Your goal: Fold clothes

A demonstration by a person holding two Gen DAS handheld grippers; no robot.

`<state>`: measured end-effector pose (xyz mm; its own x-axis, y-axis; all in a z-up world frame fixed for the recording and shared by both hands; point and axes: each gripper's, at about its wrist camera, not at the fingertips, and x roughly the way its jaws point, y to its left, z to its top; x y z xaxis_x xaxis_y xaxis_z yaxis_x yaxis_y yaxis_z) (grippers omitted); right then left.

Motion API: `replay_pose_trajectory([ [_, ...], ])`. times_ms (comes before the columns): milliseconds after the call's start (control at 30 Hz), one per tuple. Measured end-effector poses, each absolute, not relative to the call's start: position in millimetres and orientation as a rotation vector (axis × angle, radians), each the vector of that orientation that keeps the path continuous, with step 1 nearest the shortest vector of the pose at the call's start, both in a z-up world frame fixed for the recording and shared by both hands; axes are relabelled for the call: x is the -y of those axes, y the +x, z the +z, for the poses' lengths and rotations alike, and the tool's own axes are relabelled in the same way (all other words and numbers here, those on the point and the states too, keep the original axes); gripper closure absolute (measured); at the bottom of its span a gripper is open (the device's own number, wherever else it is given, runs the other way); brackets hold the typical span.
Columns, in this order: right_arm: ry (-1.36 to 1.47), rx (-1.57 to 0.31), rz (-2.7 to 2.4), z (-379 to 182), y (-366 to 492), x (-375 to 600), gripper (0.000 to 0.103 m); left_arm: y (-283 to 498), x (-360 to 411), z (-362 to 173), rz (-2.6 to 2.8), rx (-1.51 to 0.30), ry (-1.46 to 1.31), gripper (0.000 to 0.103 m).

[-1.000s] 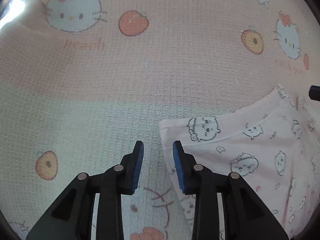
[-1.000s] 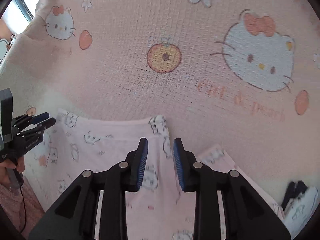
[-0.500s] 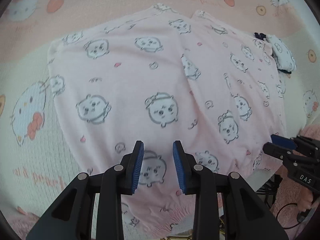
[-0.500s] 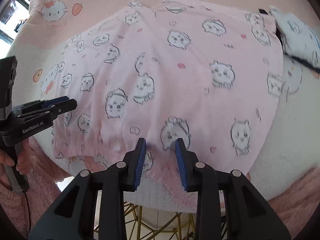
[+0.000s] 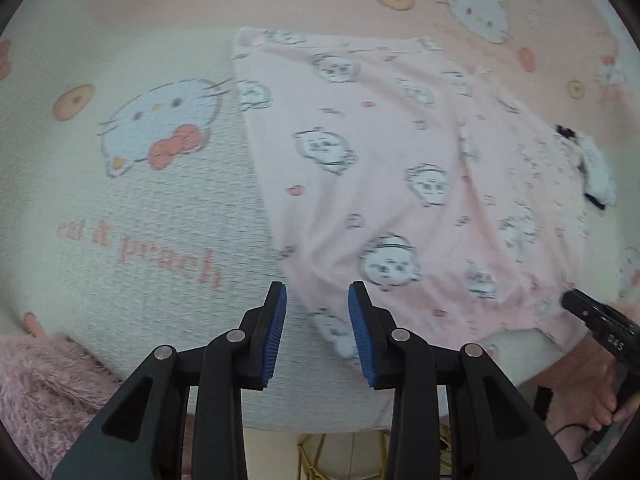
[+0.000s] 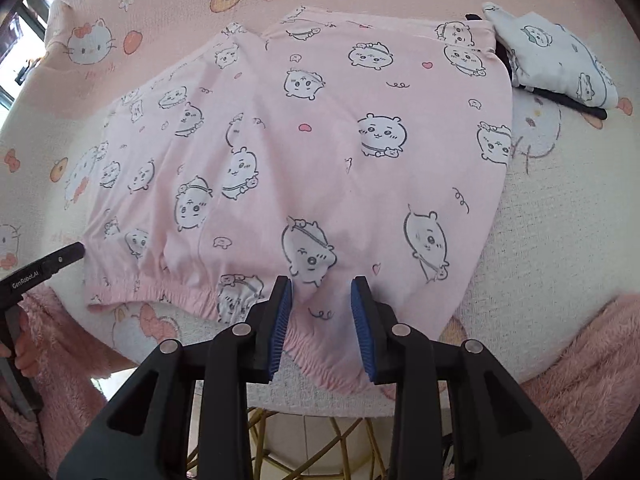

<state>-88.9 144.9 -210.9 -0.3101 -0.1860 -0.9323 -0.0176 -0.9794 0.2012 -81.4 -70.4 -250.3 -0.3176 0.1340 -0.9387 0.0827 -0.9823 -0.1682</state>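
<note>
Pink shorts [image 6: 320, 140] lie flat, unfolded, on table [image 6: 560, 220]; folded white garment [image 6: 560, 56] far right; both grippers' fingers [image 6: 280, 312] empty, left [image 5: 316, 320] opening.

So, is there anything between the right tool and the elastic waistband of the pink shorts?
Nothing visible. The right tool hangs open directly over the waistband of the pink shorts. The folded white garment lies at the far right, clear of the path.

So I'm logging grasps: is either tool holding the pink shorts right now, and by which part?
Neither. The right tool hovers open above the pink shorts' waistband; the left tool, jaws opening, sits over their near corner. Nothing is pinched.
</note>
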Motion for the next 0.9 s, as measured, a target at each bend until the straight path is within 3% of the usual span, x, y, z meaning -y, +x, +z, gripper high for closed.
replay_pose_trajectory([
  [200, 1.833, 0.082, -2.470, -222, -86, -137, 0.070, -86, 36, -275, 2.424, 0.087, -1.966, 0.068],
  [300, 1.868, 0.231, -2.478, -224, -89, -162, 0.070, -85, 50, -270, 2.523, -0.023, -2.072, 0.067],
  [367, 1.860, 0.323, -2.477, -221, -89, -176, 0.070, -83, 71, -270, 2.556, 0.096, -2.111, 0.067],
  [467, 1.858, 0.383, -2.474, -221, -89, -185, 0.070, -81, 95, -267, 2.533, 0.464, -2.023, 0.067],
  [600, 1.875, 0.256, -2.486, -226, -90, -172, 0.070, -89, 77, -255, 2.532, 0.502, -1.826, 0.067],
  [667, 1.871, 0.193, -2.501, -226, -91, -165, 0.070, -97, 57, -258, 2.464, 0.441, -1.824, 0.067],
  [800, 1.875, 0.254, -2.538, -222, -89, -178, 0.070, -103, 33, -271, 2.394, 0.103, -1.989, 0.067],
  [900, 1.939, 0.285, -2.563, -223, -85, -198, 0.070, -97, 30, -268, 2.421, 0.000, -2.053, 0.049],
])
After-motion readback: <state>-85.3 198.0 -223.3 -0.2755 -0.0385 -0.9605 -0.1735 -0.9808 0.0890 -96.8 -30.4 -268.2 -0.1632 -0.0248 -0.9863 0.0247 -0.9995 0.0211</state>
